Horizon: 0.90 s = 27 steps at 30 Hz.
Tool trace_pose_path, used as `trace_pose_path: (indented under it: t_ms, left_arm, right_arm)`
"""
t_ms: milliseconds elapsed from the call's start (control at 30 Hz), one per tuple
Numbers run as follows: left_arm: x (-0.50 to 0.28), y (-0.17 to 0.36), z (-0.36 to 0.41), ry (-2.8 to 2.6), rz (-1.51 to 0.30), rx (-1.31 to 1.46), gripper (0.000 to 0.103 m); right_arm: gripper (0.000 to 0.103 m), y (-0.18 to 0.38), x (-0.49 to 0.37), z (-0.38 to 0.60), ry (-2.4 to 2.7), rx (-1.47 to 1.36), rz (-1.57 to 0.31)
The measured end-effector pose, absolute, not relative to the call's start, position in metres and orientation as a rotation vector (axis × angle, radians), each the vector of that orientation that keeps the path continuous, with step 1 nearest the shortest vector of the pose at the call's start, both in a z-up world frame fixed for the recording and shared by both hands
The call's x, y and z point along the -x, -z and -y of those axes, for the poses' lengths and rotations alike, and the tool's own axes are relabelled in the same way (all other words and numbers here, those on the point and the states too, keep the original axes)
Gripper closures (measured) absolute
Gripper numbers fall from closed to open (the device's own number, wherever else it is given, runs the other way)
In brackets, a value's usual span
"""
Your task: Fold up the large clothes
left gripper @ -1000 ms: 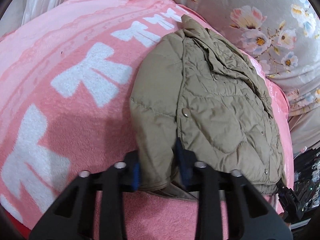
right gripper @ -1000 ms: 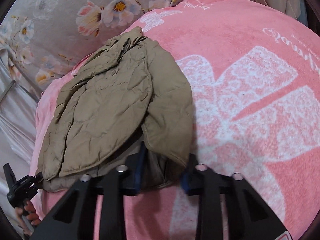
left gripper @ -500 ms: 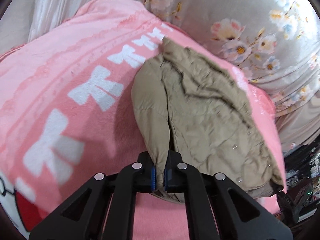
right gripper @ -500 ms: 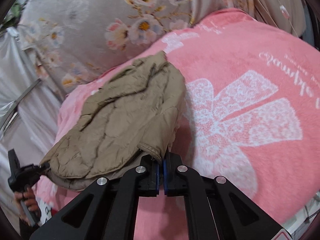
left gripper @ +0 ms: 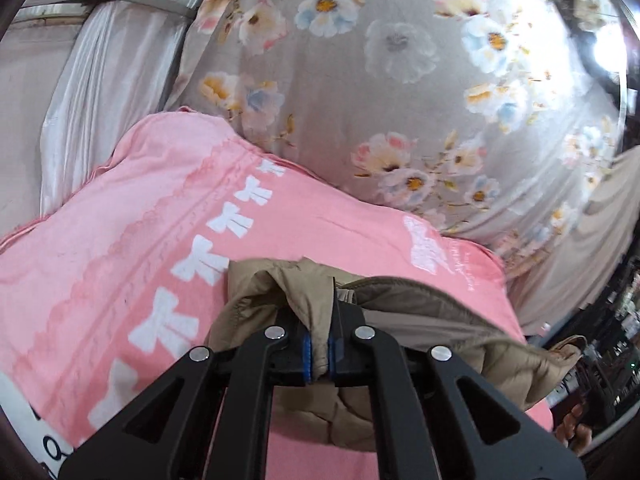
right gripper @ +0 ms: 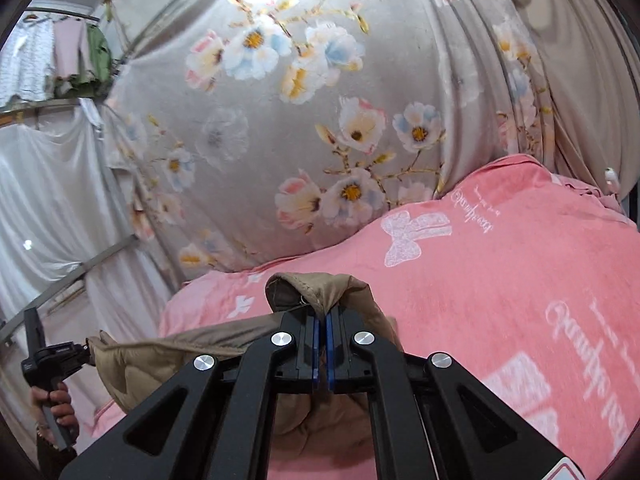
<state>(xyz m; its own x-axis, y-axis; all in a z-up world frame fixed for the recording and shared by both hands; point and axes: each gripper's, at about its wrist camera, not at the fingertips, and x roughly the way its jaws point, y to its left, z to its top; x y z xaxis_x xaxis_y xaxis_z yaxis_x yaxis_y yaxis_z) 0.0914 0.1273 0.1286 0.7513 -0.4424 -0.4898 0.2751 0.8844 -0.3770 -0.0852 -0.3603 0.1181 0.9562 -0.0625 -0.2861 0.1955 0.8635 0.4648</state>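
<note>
Jacket (left gripper: 400, 304), tan and quilted, hung bunched above the pink blanket (left gripper: 120, 240), whose white cursive script was too blurred to read. Left gripper (left gripper: 319, 354) pinched one fold of it; right gripper (right gripper: 320, 350) was clamped on another fold.

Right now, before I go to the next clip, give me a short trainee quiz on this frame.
1. True or false: both grippers are shut on the jacket.
2. Which cloth lies under the jacket? A) pink blanket B) flowered sheet C) white curtain
3. Fill in: the left gripper pinches a fold of the ____.

Key: 1 true; 2 A; 3 jacket. The right gripper shows the same grip.
</note>
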Motion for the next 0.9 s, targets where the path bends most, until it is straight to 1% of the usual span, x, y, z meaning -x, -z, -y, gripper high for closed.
trace_pose_path:
  t_ms: [100, 233, 367, 467, 600, 900]
  left_arm:
    - [-0.155, -0.113, -0.099, 0.291, -0.642, 0.222, 0.098]
    - [-0.22, -0.084, -0.074, 0.19, -0.681, 0.152, 0.098]
    - [-0.264, -0.051, -0.05, 0.127, -0.732, 0.081, 0.098]
    - [-0.295, -0.02, -0.036, 0.1, -0.795, 0.043, 0.098]
    - [-0.317, 0.011, -0.034, 0.086, -0.855, 0.047, 0.097]
    - [-0.335, 0.05, -0.023, 0.074, -0.894, 0.007, 0.096]
  right_arm:
    - [0.101, -0.101, 0.022, 0.374, 0.168, -0.521, -0.317]
    - [0.101, -0.082, -0.056, 0.386, 0.228, -0.486, -0.391]
    - [0.101, -0.051, -0.112, 0.397, 0.276, -0.489, -0.482]
    - [0.101, -0.025, -0.134, 0.404, 0.306, -0.499, -0.534]
    - [0.101, 0.006, -0.155, 0.412, 0.333, -0.52, -0.593]
    - [0.101, 0.05, -0.18, 0.414, 0.355, -0.516, -0.681]
